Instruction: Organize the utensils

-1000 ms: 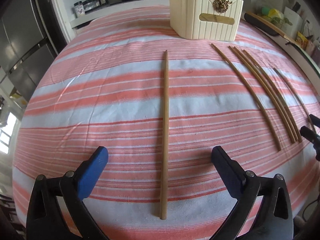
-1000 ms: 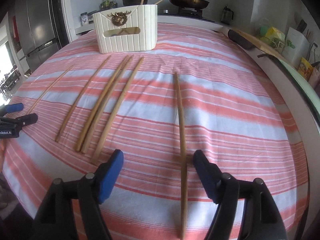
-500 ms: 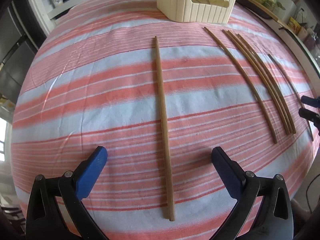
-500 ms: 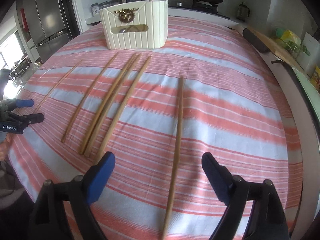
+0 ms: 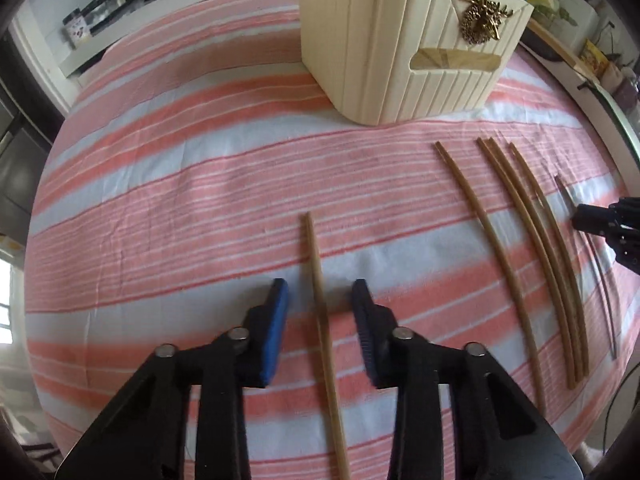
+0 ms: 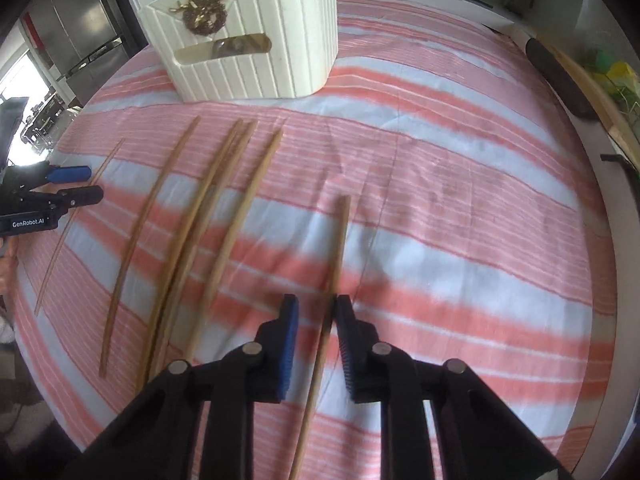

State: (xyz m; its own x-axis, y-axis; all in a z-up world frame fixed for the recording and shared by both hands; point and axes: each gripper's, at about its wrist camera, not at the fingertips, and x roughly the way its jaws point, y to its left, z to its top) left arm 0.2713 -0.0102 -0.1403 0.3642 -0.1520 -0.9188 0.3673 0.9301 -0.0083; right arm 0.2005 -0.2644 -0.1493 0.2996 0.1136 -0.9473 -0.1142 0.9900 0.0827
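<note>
Striped tablecloth (image 5: 160,208) carries cream holder (image 5: 392,52), six loose chopsticks (image 5: 504,256).

The only readable text is "GenRobot.AI", printed in white on the black body of the left gripper (image 6: 76,184) at the right wrist view's left edge.

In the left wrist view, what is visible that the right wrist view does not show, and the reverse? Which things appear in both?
Only the left wrist view: small jars on a white shelf, and the clear gaps between the left gripper and the light wooden chopstick it straddles.

Only the right wrist view: a steel refrigerator, the GenRobot.AI label, and the right gripper narrowly around another wooden chopstick.

Both: the cream ribbed utensil holder, the red-and-white striped cloth, four brown chopsticks lying side by side.
</note>
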